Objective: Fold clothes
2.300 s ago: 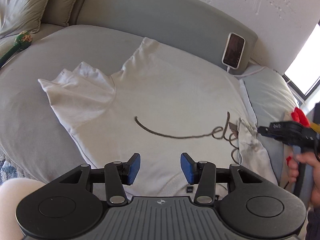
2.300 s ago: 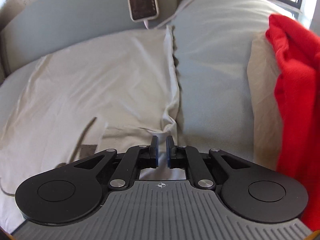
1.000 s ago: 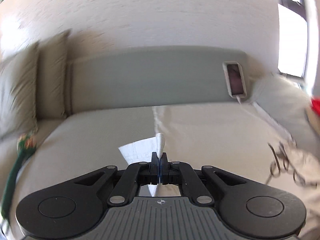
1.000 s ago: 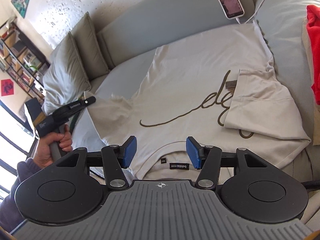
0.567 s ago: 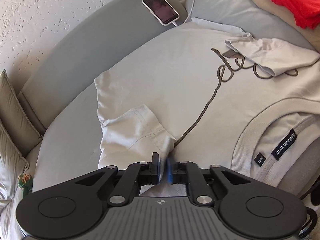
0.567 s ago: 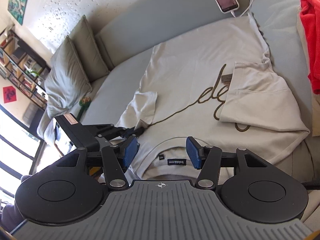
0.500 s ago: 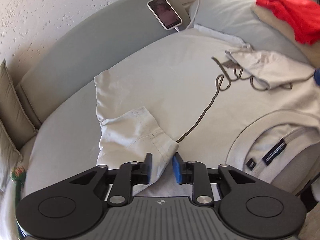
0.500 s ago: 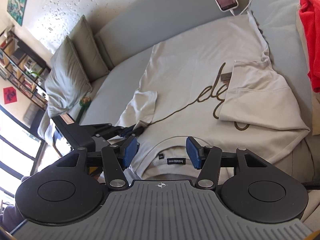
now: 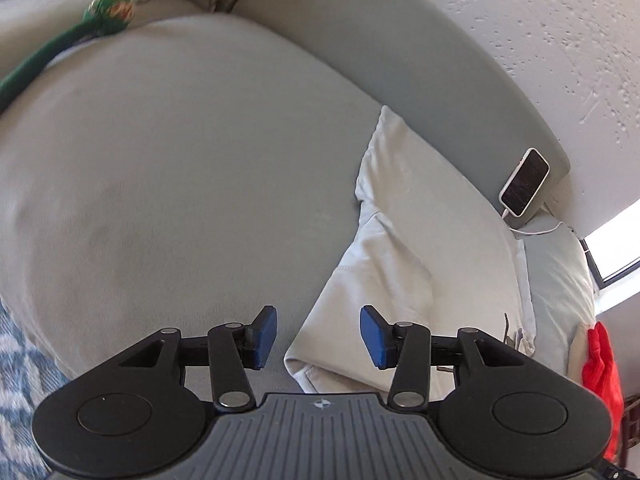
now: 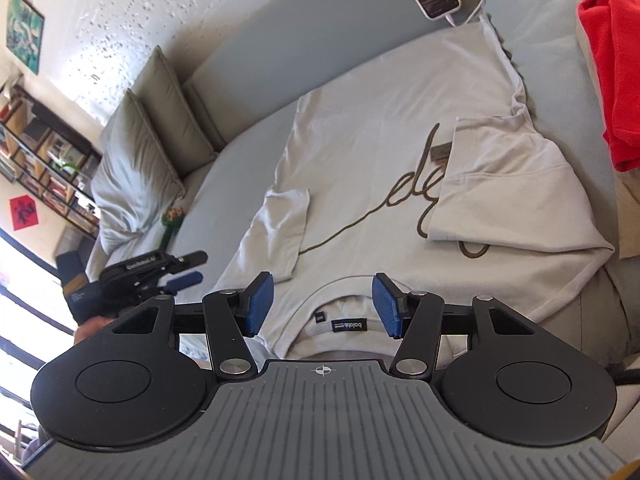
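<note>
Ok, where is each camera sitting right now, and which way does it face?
Left wrist: behind the left tongs, their jaws opening, nothing between; faces down over sofa and shirt edge.
Right wrist: behind the open right tongs, above the shirt's collar; the left tongs and a hand show.
Shared: shirt, phone.

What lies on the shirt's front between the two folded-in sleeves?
In the right wrist view, between the left sleeve and the right sleeve lies bare T-shirt front crossed only by its dark cursive lettering; nothing else rests there.
</note>
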{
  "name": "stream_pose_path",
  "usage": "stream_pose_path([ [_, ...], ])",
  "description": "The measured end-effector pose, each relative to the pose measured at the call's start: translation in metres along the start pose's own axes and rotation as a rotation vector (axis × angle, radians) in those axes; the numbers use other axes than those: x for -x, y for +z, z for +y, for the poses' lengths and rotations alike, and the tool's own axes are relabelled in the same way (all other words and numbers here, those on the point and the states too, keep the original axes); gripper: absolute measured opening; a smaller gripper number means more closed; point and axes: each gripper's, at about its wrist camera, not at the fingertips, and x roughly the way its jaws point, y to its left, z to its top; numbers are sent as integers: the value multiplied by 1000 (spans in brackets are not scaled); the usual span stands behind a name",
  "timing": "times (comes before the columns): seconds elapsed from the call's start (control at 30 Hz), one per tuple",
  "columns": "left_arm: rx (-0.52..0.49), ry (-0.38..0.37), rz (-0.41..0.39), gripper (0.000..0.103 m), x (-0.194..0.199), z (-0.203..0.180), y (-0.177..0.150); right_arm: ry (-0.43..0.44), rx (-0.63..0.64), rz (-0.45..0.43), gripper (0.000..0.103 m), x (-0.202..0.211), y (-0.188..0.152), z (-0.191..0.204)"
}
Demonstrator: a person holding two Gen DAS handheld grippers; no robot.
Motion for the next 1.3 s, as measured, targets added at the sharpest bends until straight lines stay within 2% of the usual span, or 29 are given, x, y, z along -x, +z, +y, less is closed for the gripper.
stream_pose_path([
  [0.1, 46, -49, 16, 44, -9, 6, -3, -1, 0, -3, 57, 1, 0, 1],
  [0.17, 62, -51, 12, 44, -14, 7, -3, -3, -4, 2, 57, 0, 0, 0],
  [0.27, 129, -108, 59, 42, -24, 11, -1, 0, -8, 7, 57, 1, -1, 1],
  [0.33, 115, -121, 99, 40, -31, 6, -3, -3, -7, 3, 57, 2, -1, 2],
  [0.4, 78, -106, 118, 32, -36, -2, -4, -5, -9, 0, 57, 2, 0, 2],
  [0.43, 75, -74, 125, 5, -36, -5, -4, -4, -12, 2, 57, 1, 0, 2],
  [0.47, 71, -41, 132, 2, -36, -8, -4, -3, -15, 5, 57, 1, -1, 3],
  [0.53, 22, -9, 70, 2, -22, -16, -7, -1, -11, 7, 57, 0, -1, 4],
  [0.6, 14, 18, 47, 2, -11, -18, -11, 1, -1, 7, 57, 2, -1, 6],
  [0.7, 7, 57, 86, 3, -21, -15, -14, -7, -8, 7, 57, 1, -1, 2],
  [0.87, 12, 94, 68, 21, -19, -19, -13, 2, -45, 45, 57, -3, -2, -4],
  [0.9, -9, 127, 48, 25, -12, -24, -14, -6, -36, 40, 58, -2, -3, -5],
  [0.97, -69, 224, -4, 46, 2, -36, -19, -29, -28, 21, 61, 3, -3, -7],
  [1.03, -164, 342, -72, 46, 17, -53, -28, -46, -34, 11, 63, 6, -3, -13],
  [1.07, -228, 374, -116, 44, 24, -63, -33, -54, -39, 11, 63, 5, -4, -15],
  [1.13, -351, 362, -184, 40, 33, -82, -45, -95, -27, 5, 63, 1, -2, -19],
  [1.2, -449, 298, -215, 34, 29, -100, -55, -154, 14, -9, 59, -5, 1, -20],
  [1.23, -488, 266, -208, 33, 23, -108, -59, -198, 58, -21, 57, -10, 3, -17],
  [1.3, -549, 227, -133, 31, -3, -121, -69, -301, 171, -23, 54, -29, 7, -10],
])
